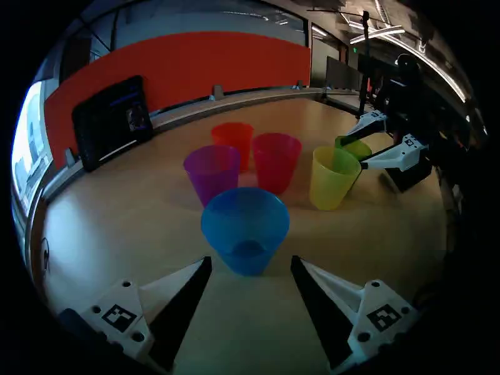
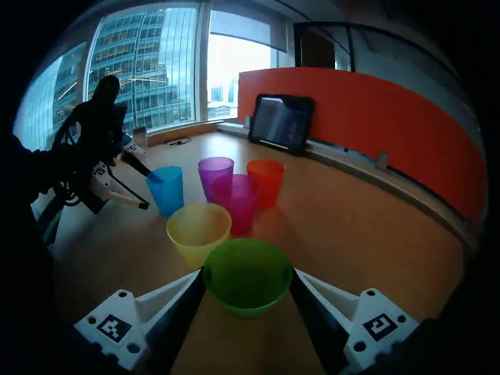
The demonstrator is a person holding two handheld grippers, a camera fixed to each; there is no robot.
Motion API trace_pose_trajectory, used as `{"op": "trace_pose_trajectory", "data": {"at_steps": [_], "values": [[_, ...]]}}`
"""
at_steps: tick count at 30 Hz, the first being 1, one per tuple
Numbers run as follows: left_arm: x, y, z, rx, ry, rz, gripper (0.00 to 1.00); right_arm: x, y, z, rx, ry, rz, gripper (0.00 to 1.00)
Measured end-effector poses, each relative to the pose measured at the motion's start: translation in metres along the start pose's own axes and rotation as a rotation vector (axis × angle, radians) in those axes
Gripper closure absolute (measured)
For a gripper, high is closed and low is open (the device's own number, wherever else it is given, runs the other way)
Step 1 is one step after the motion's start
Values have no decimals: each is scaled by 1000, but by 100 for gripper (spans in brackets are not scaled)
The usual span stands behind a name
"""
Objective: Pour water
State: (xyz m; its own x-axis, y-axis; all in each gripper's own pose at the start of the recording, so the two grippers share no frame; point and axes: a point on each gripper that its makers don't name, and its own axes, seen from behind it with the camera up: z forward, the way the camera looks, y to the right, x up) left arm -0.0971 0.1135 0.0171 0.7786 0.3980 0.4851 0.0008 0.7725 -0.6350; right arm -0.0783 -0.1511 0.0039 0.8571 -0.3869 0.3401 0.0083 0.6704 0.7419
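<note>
Six plastic cups stand clustered on a wooden table (image 1: 125, 225). A blue cup (image 1: 245, 228) sits just ahead of my left gripper (image 1: 250, 262), whose fingers stand open either side of its base without touching. In the right gripper view, a green cup (image 2: 248, 275) sits between the fingers of my right gripper (image 2: 247, 275), and both press its sides. The left gripper view shows the right gripper (image 1: 351, 152) on the green cup (image 1: 357, 147) behind a yellow cup (image 1: 333, 175). Purple (image 1: 212, 172), orange (image 1: 232, 140) and pink (image 1: 275, 159) cups stand in the middle. I cannot tell whether any cup holds water.
A dark tablet (image 1: 112, 119) leans against the red wall panel (image 1: 187, 69) at the table's far edge. Tall windows (image 2: 144, 69) lie behind the left gripper (image 2: 150, 191) and the dark hand (image 2: 94, 131) holding it. Bare tabletop spreads to the right in the right gripper view.
</note>
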Motion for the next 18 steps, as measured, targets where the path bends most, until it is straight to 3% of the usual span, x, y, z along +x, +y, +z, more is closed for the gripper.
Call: {"op": "trace_pose_trajectory", "data": {"at_steps": [9, 18], "values": [[3, 1, -10, 8, 25, -21, 6, -3, 4, -8, -29, -2, -1, 0], [5, 2, -29, 42, 69, -39, 6, -2, 4, -35, -70, 32, 19, 0]]}}
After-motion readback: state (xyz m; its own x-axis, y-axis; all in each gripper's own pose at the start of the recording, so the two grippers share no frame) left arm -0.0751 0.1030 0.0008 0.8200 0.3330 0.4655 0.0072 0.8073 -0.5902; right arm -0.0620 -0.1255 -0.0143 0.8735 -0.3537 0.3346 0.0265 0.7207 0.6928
